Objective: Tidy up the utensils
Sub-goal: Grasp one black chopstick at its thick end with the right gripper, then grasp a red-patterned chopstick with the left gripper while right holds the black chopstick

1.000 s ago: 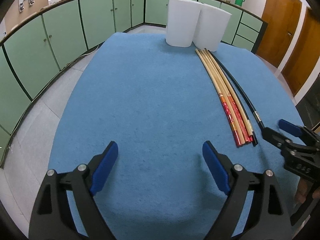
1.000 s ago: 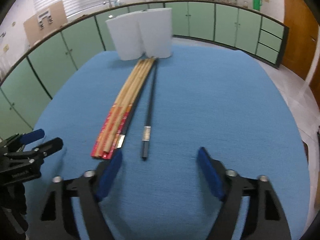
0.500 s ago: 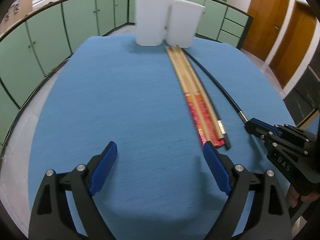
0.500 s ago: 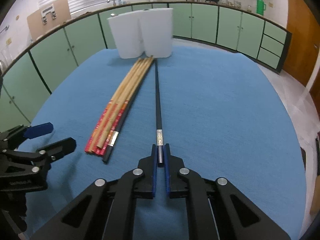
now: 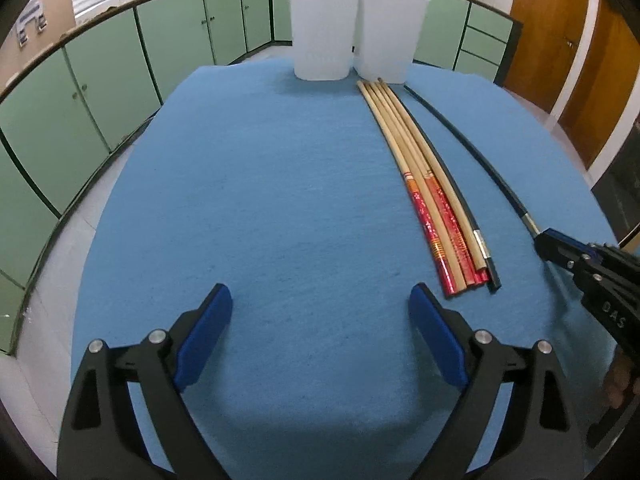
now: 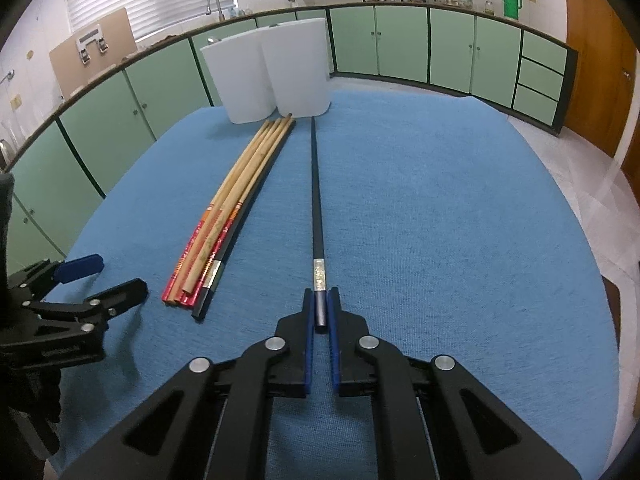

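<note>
Left wrist view: the left hand-held gripper (image 5: 320, 328) gapes wide above the blue counter (image 5: 260, 200), holding nothing. Right wrist view: the right hand-held gripper (image 6: 319, 312) pinches the near end of a black chopstick (image 6: 316, 204), which lies just beside a bundle of wooden chopsticks (image 6: 236, 204) and points toward two white bins (image 6: 272, 76).

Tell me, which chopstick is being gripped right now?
The lone black chopstick, lying apart to the right of the bundle. The right gripper has its fingers shut on its near end; the bundled ones lie untouched.
</note>
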Available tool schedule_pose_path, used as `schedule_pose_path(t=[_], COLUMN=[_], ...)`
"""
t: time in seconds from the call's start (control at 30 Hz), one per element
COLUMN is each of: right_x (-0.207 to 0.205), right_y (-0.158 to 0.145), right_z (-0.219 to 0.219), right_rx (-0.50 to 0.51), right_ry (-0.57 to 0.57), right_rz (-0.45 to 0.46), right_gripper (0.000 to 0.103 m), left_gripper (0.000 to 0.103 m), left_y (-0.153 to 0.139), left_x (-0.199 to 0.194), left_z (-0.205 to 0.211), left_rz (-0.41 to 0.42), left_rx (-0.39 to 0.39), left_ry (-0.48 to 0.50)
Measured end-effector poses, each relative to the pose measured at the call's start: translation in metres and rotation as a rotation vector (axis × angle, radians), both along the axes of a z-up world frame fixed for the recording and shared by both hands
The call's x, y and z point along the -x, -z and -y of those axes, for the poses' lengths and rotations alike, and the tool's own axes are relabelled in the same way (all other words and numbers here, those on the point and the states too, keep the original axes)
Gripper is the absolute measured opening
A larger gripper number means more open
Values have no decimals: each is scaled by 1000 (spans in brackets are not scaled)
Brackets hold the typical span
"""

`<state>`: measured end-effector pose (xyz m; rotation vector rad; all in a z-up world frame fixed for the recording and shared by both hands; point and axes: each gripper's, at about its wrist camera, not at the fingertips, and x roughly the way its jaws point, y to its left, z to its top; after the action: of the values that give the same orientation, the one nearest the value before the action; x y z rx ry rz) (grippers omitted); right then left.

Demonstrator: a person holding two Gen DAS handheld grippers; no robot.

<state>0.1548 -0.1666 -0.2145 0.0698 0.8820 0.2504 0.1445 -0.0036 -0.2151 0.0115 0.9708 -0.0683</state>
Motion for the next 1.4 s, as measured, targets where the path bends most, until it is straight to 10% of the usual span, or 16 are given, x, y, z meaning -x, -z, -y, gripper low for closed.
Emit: schedule_pose_path(t=[1.4], right_x=[13], right_y=[-2], right_z=[10], right_rx=[-39], right_ry=[-51], right_rz=[1], right_gripper=[23], left_gripper=[86], left_y=[2], left_x=[-1], left_z=[-7], left_rz=[25], left_rx=[-27], left_ry=[-35])
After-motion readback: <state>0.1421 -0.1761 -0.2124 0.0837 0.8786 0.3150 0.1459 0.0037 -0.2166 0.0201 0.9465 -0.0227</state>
